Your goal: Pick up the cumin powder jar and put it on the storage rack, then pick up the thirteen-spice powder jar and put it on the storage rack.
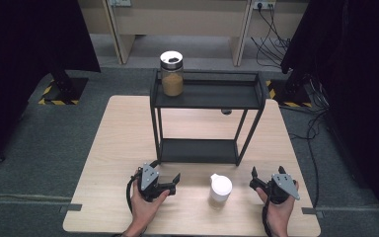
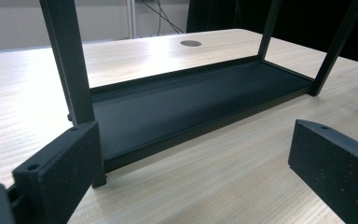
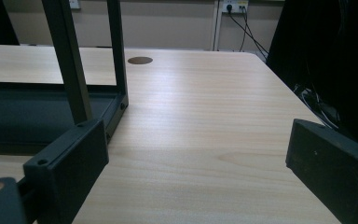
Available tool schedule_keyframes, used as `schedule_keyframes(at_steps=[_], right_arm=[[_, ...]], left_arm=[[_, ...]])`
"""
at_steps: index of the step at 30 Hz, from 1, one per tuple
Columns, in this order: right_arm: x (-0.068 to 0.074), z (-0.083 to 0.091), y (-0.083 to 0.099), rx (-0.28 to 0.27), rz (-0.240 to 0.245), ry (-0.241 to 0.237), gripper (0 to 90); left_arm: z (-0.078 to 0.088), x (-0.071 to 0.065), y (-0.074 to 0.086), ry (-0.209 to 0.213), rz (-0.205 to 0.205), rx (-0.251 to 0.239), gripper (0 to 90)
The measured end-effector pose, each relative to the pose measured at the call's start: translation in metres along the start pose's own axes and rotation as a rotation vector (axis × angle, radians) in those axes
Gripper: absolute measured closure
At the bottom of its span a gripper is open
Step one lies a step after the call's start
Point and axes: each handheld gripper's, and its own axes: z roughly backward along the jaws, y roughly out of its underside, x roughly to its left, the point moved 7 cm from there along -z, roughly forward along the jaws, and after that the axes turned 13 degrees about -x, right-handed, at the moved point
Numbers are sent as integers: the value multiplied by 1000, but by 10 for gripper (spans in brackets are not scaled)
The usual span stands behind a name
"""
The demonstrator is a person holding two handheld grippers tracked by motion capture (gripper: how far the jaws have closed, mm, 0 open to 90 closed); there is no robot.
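Grey carpet surrounds a pale wooden counter (image 1: 123,148) that carries a black two-tier metal rack (image 1: 205,118), the landmark for everything else. On the rack's top shelf, at its left rear corner, stands a glass jar (image 1: 171,74) part-filled with brown powder. In front of the rack, just off its lower shelf toward the person, a small white lidded cup (image 1: 220,188) sits upright on the counter, touching nothing.

Left of the cup, by the rack's front left leg, the left gripper (image 1: 175,183) is held low in a hand, its jaws spread wide with only bare wood between them in the left gripper view. To the cup's right, past the rack's front right leg, the right gripper (image 1: 253,178) is also held low, jaws equally wide apart and holding nothing. Both grippers are apart from the cup.
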Motion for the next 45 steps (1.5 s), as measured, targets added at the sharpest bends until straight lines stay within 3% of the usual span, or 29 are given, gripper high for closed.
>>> schedule_keyframes(at_steps=[37, 45], right_arm=[[-2, -1, -1, 6, -10, -7, 56], [-5, 0, 0, 2, -41, -5, 51]], left_arm=[[2, -3, 1, -4, -18, -8, 20], [3, -3, 1, -5, -18, -9, 20]])
